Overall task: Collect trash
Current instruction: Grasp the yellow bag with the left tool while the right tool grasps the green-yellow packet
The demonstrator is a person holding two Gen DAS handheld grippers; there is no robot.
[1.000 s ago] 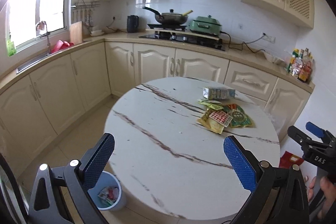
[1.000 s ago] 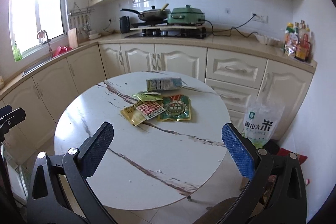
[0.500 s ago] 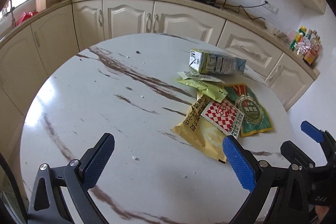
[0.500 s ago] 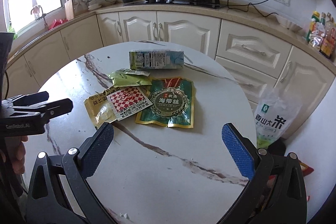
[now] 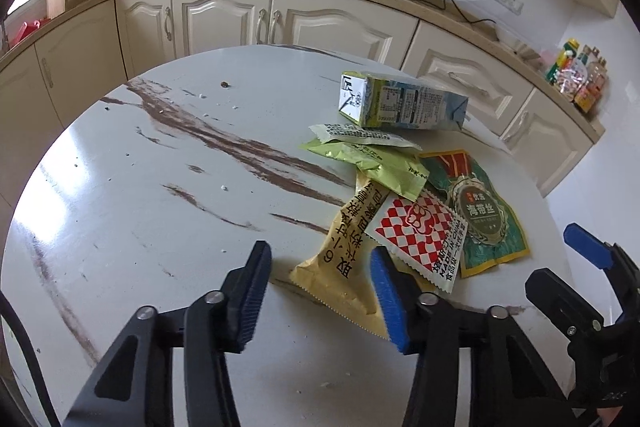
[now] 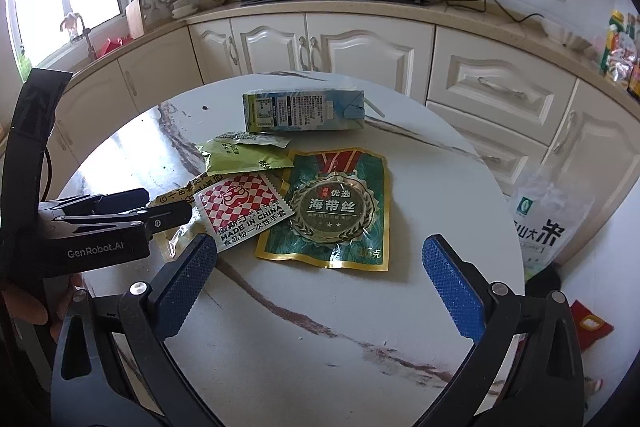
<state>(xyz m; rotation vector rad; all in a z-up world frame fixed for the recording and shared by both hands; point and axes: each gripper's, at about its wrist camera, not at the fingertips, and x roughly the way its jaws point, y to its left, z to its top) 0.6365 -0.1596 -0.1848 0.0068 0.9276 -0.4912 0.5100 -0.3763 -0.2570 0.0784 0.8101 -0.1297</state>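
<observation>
Left gripper [image 5: 318, 269] jaws are being narrowed around the yellow wrapper's [image 5: 340, 267] corner, not yet pressed on it. Right gripper [image 6: 320, 259] is being held wide open, nothing between, above the green packet [image 6: 336, 211] on the marble table [image 6: 320, 327].

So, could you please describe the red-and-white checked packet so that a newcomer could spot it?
On the round marble table, find the pile of wrappers before the drink carton. The checked packet lies atop a yellow bag, beside the dark green pouch; it alone has red-and-white squares.
</observation>
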